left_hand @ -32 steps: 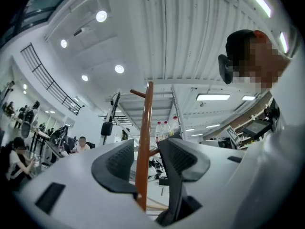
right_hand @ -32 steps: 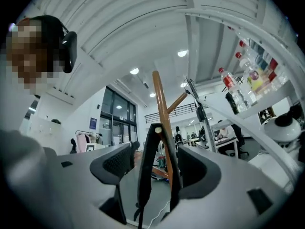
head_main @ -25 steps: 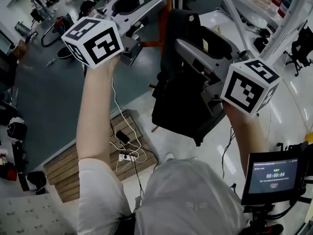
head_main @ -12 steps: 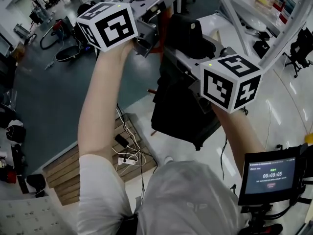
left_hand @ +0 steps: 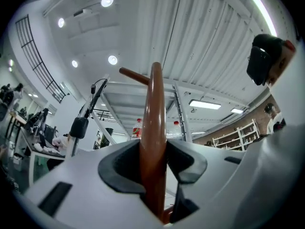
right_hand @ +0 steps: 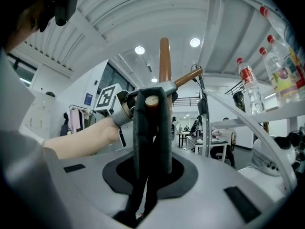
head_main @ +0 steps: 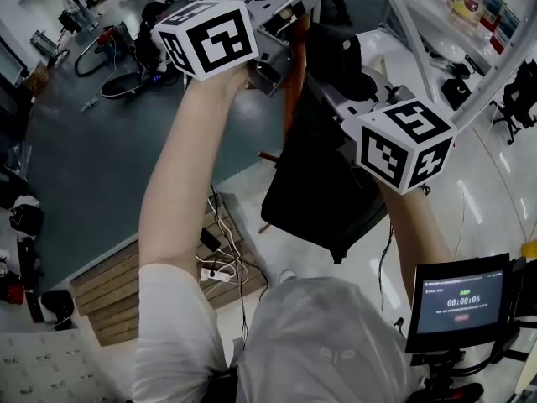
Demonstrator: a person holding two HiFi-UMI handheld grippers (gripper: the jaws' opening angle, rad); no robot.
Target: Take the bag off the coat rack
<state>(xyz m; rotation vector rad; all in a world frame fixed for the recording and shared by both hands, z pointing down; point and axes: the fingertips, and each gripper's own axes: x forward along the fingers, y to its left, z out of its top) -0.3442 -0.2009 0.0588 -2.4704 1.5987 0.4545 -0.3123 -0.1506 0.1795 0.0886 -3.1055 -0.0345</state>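
Note:
A black bag (head_main: 315,191) hangs by its strap (right_hand: 143,128) from a wooden peg (right_hand: 151,100) on the brown coat rack pole (left_hand: 155,128). My left gripper (left_hand: 153,175) has the pole between its jaws, which are closing with the dark pads pressed to both its sides. In the head view, that left gripper (head_main: 289,11) reaches the pole (head_main: 292,91) from the left. My right gripper (right_hand: 148,175) is closing on the strap loop just below the peg. Seen from the head, this right gripper (head_main: 323,82) sits at the bag's top. The bag's body is hidden in both gripper views.
A metal shelf frame (head_main: 419,40) with several bottles (right_hand: 248,87) stands close on the right. A small screen (head_main: 457,300) sits low right. Below lie a wooden pallet (head_main: 117,284) and loose cables (head_main: 220,267). A second peg (right_hand: 188,78) juts right from the pole.
Both grippers have risen and closed in on the rack's top. The left one moved right onto the pole. The right one moved left to the bag's top.

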